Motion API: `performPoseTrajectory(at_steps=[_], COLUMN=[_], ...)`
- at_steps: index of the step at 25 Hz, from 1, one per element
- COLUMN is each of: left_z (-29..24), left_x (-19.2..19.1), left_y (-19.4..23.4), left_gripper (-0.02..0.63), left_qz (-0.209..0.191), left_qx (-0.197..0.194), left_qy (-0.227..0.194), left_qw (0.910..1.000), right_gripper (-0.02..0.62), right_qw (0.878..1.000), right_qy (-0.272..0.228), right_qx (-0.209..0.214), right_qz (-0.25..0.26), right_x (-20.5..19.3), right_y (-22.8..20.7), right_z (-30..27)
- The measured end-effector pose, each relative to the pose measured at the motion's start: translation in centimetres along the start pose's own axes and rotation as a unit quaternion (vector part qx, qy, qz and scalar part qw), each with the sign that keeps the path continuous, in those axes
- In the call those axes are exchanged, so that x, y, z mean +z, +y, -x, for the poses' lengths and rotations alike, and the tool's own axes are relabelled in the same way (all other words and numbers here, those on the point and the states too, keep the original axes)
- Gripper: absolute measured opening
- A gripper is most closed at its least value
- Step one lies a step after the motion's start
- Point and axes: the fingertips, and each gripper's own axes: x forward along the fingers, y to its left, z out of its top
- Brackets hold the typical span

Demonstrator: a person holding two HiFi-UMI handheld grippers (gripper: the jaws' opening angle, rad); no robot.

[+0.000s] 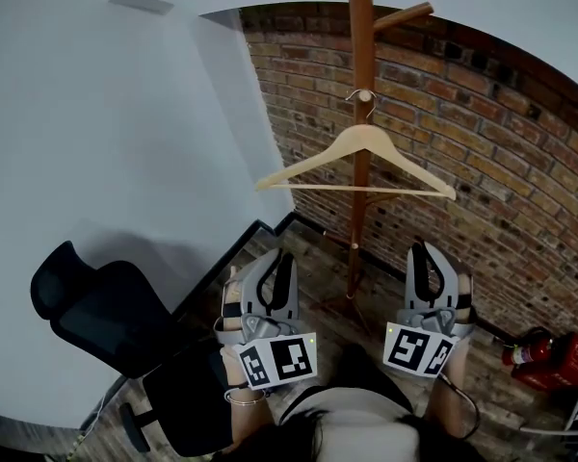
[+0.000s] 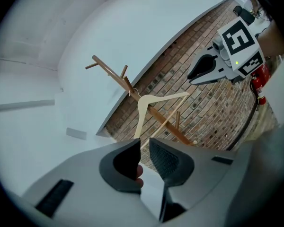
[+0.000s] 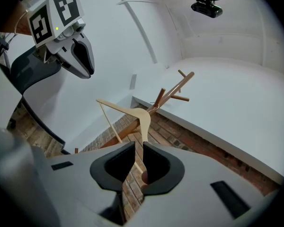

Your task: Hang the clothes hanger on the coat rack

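A pale wooden clothes hanger (image 1: 356,157) hangs by its metal hook from a peg on the brown wooden coat rack (image 1: 362,56), level and free of both grippers. My left gripper (image 1: 277,258) is below it to the left, and my right gripper (image 1: 427,250) below it to the right. Both are drawn back from it. In the left gripper view the hanger (image 2: 146,103) and rack (image 2: 118,77) lie beyond the left gripper (image 2: 145,143), whose jaws stand a little apart with nothing between them. In the right gripper view the right gripper (image 3: 138,144) shows a narrow empty gap, with the hanger (image 3: 132,111) far behind.
A red brick wall (image 1: 482,133) stands behind the rack, and a white wall (image 1: 106,114) meets it on the left. A black office chair (image 1: 96,316) is at the lower left. A red fire extinguisher (image 1: 539,352) lies on the floor at the right.
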Motion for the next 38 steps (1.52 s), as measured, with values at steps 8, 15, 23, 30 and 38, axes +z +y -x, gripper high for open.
performPoseTrajectory(at_steps=[8,15,23,30,38], left_z=[4.2,7.6,9.7,10.5,12.0], left_x=[-0.2,-0.8,-0.4,0.4,3.1], left_y=[0.0,-0.7,-1.2,-1.1,-3.1], left_gripper=[0.048,0.032,0.020,0.017,0.017], left_qz=[0.002,0.005,0.014,0.027,0.047], left_qx=[-0.004,-0.011,-0.013,-0.002,0.000], left_qy=[-0.007,-0.012,-0.017,-0.013,-0.012], left_qw=[1.0000,0.9999,0.9997,0.9996,0.9988], right_gripper=[0.066,0.058,0.046,0.041,0.041], right_qw=[1.000,1.000,1.000,0.999,1.000], right_qy=[0.001,0.005,0.010,0.005,-0.007], right_qx=[-0.005,-0.013,-0.018,-0.008,0.000], right_qz=[-0.002,-0.010,-0.012,-0.042,-0.017], right_x=[1.7,2.7,3.0,3.1,1.9], right_y=[1.0,2.0,1.9,1.3,-0.3], right_z=[3.7,7.3,9.6,10.5,12.6])
